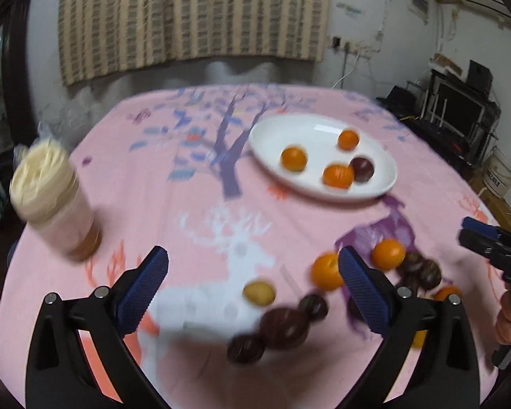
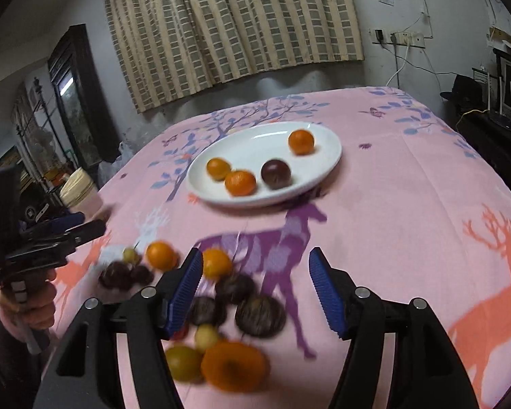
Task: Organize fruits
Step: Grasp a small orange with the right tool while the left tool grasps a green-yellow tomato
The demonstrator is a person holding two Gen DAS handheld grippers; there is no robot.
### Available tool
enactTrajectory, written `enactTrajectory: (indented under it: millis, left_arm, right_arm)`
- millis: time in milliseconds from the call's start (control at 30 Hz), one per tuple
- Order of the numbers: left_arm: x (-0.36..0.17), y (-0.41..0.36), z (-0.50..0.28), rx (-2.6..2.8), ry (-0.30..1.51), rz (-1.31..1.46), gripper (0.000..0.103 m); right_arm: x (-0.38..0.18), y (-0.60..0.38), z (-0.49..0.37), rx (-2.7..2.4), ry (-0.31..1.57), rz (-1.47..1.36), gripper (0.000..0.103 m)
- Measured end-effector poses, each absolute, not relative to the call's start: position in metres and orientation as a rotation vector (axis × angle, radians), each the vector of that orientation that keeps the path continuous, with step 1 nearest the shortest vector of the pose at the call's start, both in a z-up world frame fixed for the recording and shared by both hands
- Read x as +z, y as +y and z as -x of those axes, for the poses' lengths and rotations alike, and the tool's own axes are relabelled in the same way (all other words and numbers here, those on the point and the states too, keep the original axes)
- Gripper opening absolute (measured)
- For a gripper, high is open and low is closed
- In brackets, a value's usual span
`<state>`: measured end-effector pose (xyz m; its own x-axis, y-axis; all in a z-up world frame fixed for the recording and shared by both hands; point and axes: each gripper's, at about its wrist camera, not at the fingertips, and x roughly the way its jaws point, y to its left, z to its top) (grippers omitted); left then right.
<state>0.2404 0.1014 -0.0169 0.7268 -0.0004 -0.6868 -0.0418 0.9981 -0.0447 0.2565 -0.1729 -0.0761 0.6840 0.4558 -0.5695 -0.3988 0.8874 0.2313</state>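
A white oval plate [image 1: 282,133] [image 2: 255,136] on the pink tablecloth holds three oranges [image 1: 293,159] [image 2: 240,182] and one dark plum [image 1: 362,169] [image 2: 275,173]. Loose fruit lies near me: oranges [image 1: 327,271] [image 2: 160,255], dark plums [image 1: 284,327] [image 2: 259,315] and small yellow fruits [image 1: 259,293] [image 2: 183,363]. My left gripper [image 1: 253,279] is open and empty above the loose fruit. My right gripper [image 2: 255,274] is open and empty over the plums. Each gripper shows in the other's view, the right one [image 1: 483,235] and the left one [image 2: 75,226].
A jar with a cream lid [image 1: 52,201] [image 2: 80,191] stands at the table's left edge. Striped curtains hang behind the table. Dark shelves and electronics [image 1: 460,102] stand at the right, a white bucket [image 1: 500,173] below them.
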Motion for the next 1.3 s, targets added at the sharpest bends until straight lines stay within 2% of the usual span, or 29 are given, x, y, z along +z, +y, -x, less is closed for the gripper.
enactTrajectory:
  millis: [433, 767, 833, 1100, 1167, 1200, 1233, 1300]
  left_arm:
    - [-0.036, 0.101, -0.204, -0.022, 0.77, 0.05, 0.098]
    - [-0.041, 0.099, -0.205, -0.012, 0.785, 0.03, 0.098]
    - [-0.041, 0.097, -0.205, -0.018, 0.788, 0.022, 0.098]
    - [-0.04, 0.059, -0.189, -0.264, 0.791, -0.028, 0.098]
    - [-0.039, 0.036, -0.181, -0.346, 0.773, -0.05, 0.094]
    - [-0.04, 0.024, -0.179, -0.377, 0.771, -0.069, 0.083]
    - [-0.043, 0.009, -0.177, -0.419, 0.783, -0.098, 0.076]
    - [-0.048, -0.016, -0.177, -0.45, 0.799, -0.155, 0.068]
  right_arm:
    - [-0.112, -0.178, -0.243, 0.61, 0.859, -0.192, 0.063]
    - [-0.123, -0.178, -0.246, 0.643, 0.938, -0.231, 0.052]
    - [-0.125, -0.18, -0.247, 0.644, 0.946, -0.247, 0.046]
    - [-0.128, -0.194, -0.253, 0.651, 0.959, -0.346, 0.045]
    - [-0.128, -0.198, -0.253, 0.637, 0.951, -0.371, 0.045]
    - [-0.128, -0.2, -0.253, 0.631, 0.948, -0.376, 0.045]
    - [-0.128, -0.2, -0.253, 0.63, 0.945, -0.38, 0.045]
    - [-0.127, -0.2, -0.252, 0.632, 0.942, -0.379, 0.045]
